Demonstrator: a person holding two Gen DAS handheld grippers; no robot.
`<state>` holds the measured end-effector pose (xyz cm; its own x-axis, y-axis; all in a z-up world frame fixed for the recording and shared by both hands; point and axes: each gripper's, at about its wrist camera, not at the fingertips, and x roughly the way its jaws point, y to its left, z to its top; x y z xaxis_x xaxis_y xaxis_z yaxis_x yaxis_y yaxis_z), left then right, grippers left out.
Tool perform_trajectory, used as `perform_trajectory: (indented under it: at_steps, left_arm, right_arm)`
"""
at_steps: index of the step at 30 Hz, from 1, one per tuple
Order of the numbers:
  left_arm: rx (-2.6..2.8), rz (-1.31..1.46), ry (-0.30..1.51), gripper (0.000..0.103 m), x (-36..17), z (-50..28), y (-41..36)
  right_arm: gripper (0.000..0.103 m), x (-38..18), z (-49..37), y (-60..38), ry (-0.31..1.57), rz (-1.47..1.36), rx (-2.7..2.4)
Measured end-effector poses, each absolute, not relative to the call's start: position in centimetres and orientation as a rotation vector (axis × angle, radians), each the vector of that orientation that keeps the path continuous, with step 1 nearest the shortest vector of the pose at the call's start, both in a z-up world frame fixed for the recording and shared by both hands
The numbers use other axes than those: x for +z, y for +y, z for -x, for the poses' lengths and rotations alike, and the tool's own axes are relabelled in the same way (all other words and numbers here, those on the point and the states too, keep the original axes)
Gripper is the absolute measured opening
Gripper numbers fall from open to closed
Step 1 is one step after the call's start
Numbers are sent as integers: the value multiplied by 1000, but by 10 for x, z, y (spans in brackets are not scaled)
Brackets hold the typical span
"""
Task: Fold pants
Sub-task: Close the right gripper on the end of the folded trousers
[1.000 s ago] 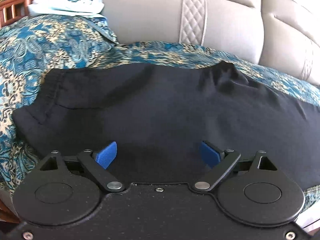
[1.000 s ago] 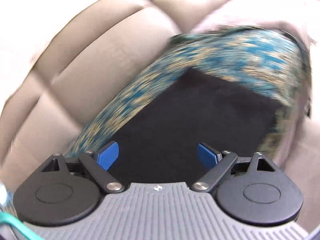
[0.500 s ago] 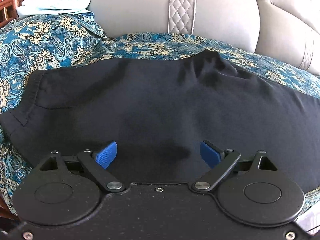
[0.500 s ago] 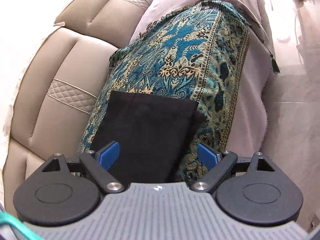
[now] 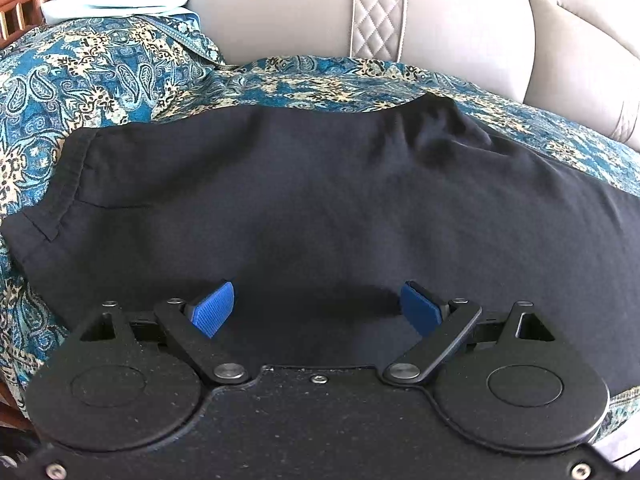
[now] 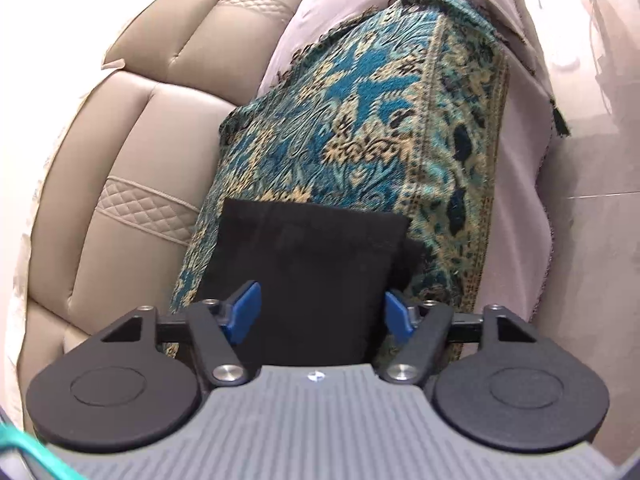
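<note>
Right gripper (image 6: 320, 312) rolled upright, closing over pants (image 6: 312, 264), nothing pinched; left gripper (image 5: 316, 308) released; sofa backrest (image 5: 280, 8) behind

The pants (image 5: 320, 200) are plain black, with no pattern. The throw (image 5: 100, 68) beneath them is teal blue with a cream and black paisley and floral weave, and in the right wrist view it shows a cream border band and a dark fringe. The sofa (image 5: 280, 8) is beige leather with a diamond-quilted strip. Both grippers have black bodies and blue ribbed fingers (image 5: 212, 312); the right gripper's base plate is grey with ridges. A pale pinkish cloth (image 6: 516, 184) hangs under the throw.
</note>
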<state>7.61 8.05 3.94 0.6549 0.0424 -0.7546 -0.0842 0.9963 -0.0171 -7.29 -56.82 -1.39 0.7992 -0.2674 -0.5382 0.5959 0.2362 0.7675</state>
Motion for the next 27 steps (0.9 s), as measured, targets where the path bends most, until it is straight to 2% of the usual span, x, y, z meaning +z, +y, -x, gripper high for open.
perform_trajectory:
  at_steps: [9, 22, 24, 26, 27]
  left_arm:
    - [78, 48, 853, 93, 35, -77, 80]
    - [79, 46, 848, 95, 33, -78, 80]
    - [79, 46, 848, 95, 33, -78, 80]
    - [79, 46, 849, 95, 32, -78, 81]
    - [79, 46, 850, 95, 33, -78, 82]
  right_arm:
    - [66, -28, 86, -578, 322, -1280, -679]
    - [64, -19, 75, -570, 289, -1234, -587]
    - [55, -18, 71, -569, 290, -1212, -569]
    - [31, -18, 64, -568, 320, -1192, -554]
    - [29, -18, 60, -566, 341, -1183, -556]
